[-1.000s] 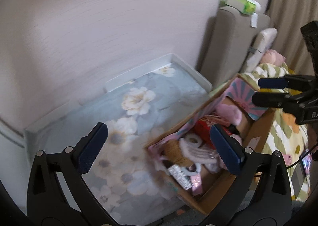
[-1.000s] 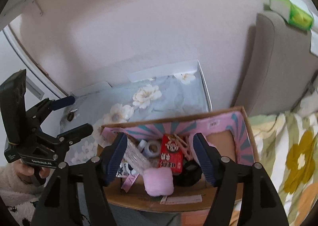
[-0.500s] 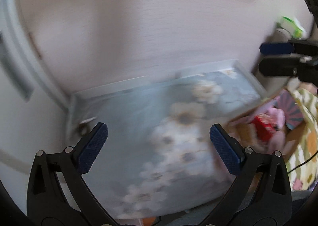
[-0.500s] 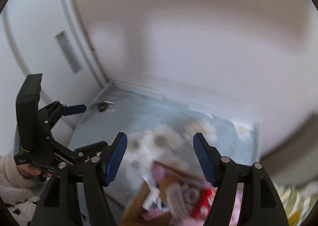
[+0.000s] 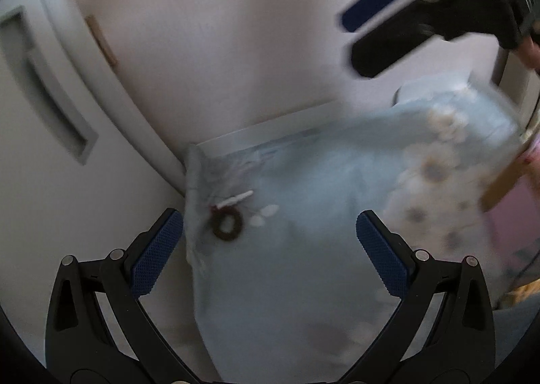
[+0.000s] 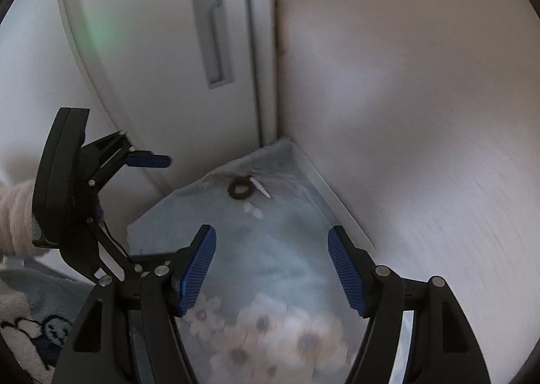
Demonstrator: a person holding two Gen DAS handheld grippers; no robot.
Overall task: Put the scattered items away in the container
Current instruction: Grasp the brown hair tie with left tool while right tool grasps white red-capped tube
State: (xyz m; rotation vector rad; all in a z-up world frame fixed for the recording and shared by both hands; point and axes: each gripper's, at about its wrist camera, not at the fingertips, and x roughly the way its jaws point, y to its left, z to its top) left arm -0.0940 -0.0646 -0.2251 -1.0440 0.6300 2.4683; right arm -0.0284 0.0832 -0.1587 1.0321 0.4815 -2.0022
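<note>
A dark brown ring-shaped hair scrunchie [image 5: 226,226] lies touching a thin white stick-like piece [image 5: 235,199] at the far corner of the pale blue flower-printed mat [image 5: 303,215], where the white door meets the wall. The left gripper [image 5: 270,249] hangs released and empty above the mat's near part. The right gripper [image 6: 271,265] is likewise spread apart, holding nothing, well short of the scrunchie [image 6: 240,188]; a cardboard box with pink lining [image 5: 506,188] sits at the mat's right edge.
</note>
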